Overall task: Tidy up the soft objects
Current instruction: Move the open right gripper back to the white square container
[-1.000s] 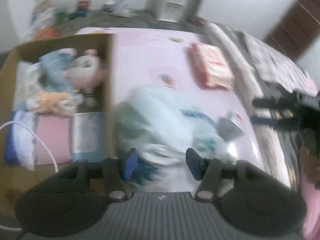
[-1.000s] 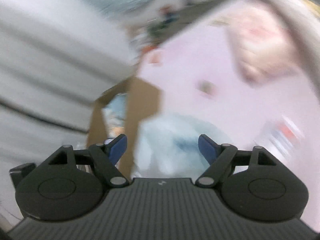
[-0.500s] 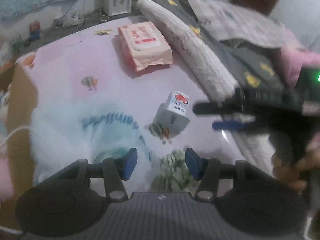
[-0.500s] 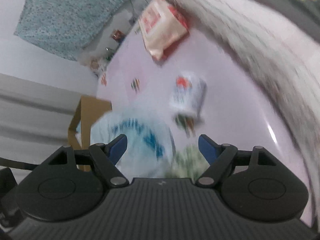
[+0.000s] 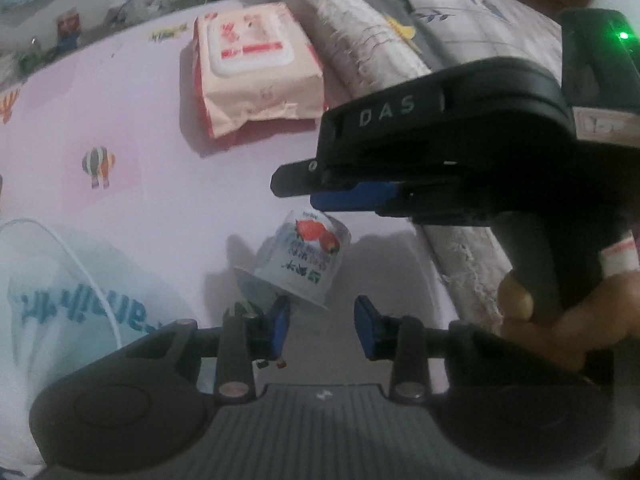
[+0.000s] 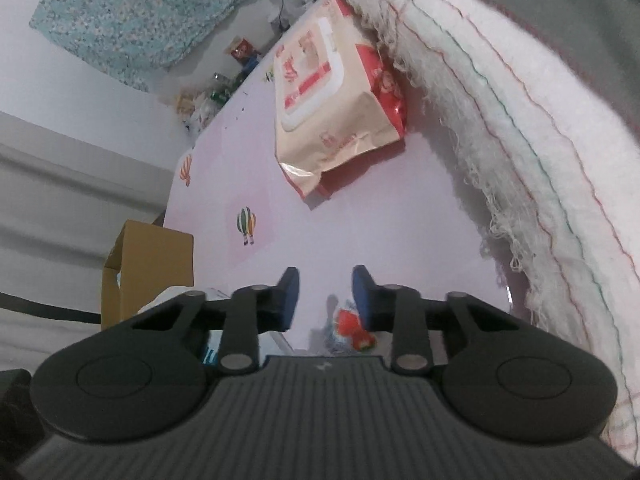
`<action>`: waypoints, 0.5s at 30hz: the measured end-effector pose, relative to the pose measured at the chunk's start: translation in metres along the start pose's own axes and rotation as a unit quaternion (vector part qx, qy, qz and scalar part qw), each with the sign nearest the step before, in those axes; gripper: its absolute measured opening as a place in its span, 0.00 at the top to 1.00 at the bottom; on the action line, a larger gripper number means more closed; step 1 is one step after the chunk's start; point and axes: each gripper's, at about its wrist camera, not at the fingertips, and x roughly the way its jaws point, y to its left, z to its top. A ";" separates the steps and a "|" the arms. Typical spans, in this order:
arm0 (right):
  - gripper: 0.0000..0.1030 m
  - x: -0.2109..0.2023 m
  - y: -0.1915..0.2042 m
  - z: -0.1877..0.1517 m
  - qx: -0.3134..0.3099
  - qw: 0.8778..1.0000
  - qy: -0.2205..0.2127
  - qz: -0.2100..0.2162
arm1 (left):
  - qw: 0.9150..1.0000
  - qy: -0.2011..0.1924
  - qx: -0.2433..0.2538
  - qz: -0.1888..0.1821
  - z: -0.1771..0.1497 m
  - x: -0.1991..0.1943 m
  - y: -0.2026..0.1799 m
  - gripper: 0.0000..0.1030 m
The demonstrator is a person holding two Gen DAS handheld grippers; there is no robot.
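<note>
My left tongs (image 5: 322,328) sit at the bottom centre of their view, narrow and closing, with the bottom rim of a small strawberry-printed cup (image 5: 304,258) just above the gap; I cannot tell whether the blue pads (image 5: 280,326) touch it. My right tongs (image 6: 325,298) look closed down to a narrow gap on nothing; the pink sheet (image 6: 360,220) shows between the pads, and the same cup (image 6: 350,330) peeks out low, mostly hidden by the right finger. From the left camera, the right tongs (image 5: 304,182) reach in from the right edge, above the cup, held by a hand (image 5: 560,312) at lower right. A pack of wet wipes (image 5: 256,68) lies at upper centre on the sheet. A white plastic bag with blue lettering (image 5: 80,312) fills the lower left. A rolled white towel (image 5: 360,48) runs along the right. A cardboard box (image 6: 148,268) stands at middle left of the right view.
</note>
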 end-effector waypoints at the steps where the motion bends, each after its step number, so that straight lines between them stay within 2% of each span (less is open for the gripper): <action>1: 0.75 0.002 -0.002 0.002 0.000 1.000 0.005 0.001 | 1.000 -0.002 -0.003 0.001 -0.001 -0.002 0.000 0.66; 7: 0.78 0.007 -0.012 0.005 0.008 1.000 0.028 -0.005 | 1.000 -0.018 -0.018 0.007 0.002 -0.014 -0.005 0.66; 11: 0.78 0.004 -0.019 0.008 0.012 1.000 0.027 -0.008 | 0.999 -0.045 -0.007 0.012 0.014 -0.020 -0.010 0.64; 15: 0.78 0.003 -0.025 0.014 0.016 1.000 0.025 -0.009 | 0.998 -0.053 0.009 0.016 0.021 -0.017 -0.017 0.63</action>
